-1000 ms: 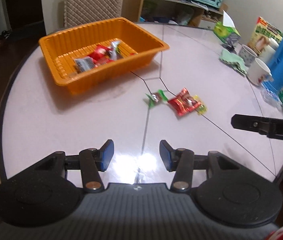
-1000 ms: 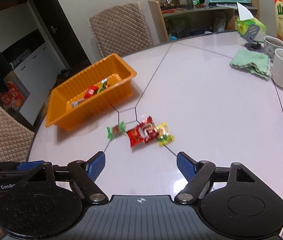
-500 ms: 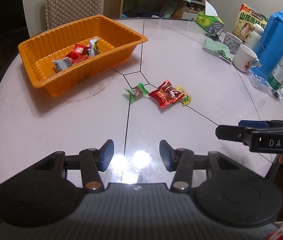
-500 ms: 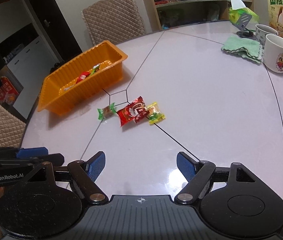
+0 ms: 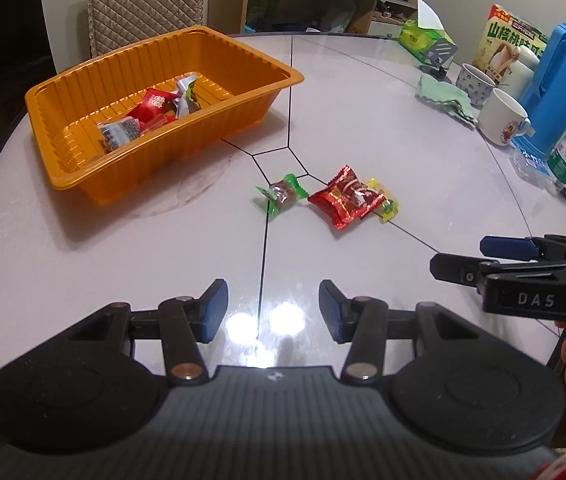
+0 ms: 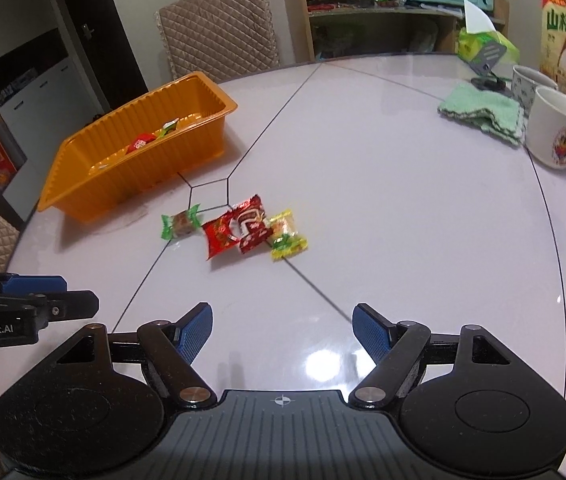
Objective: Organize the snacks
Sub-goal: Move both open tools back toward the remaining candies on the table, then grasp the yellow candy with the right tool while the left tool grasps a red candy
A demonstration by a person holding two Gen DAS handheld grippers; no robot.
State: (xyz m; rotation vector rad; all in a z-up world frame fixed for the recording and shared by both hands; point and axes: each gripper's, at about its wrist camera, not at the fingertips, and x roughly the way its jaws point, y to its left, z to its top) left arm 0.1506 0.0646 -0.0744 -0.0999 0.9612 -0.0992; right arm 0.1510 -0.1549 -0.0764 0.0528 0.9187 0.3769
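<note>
Three loose snacks lay in a row on the surface: green candy (image 5: 281, 197), red packet (image 5: 346, 203), yellow candy (image 5: 383, 203) | ahead of both grippers, beside orange tray (image 5: 83, 184) | left gripper (image 5: 273, 309) fingers apart, empty; right gripper (image 6: 283, 334) wider, empty | right nearer the yellow end

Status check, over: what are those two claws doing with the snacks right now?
Left claw and right claw open, empty. Three wrapped snacks loose on table, orange tray beside them. Nothing blocking.

Left claw (image 5: 273, 312) and right claw (image 6: 283, 334) both tilt downward, blue pads apart, gripping nothing.
</note>
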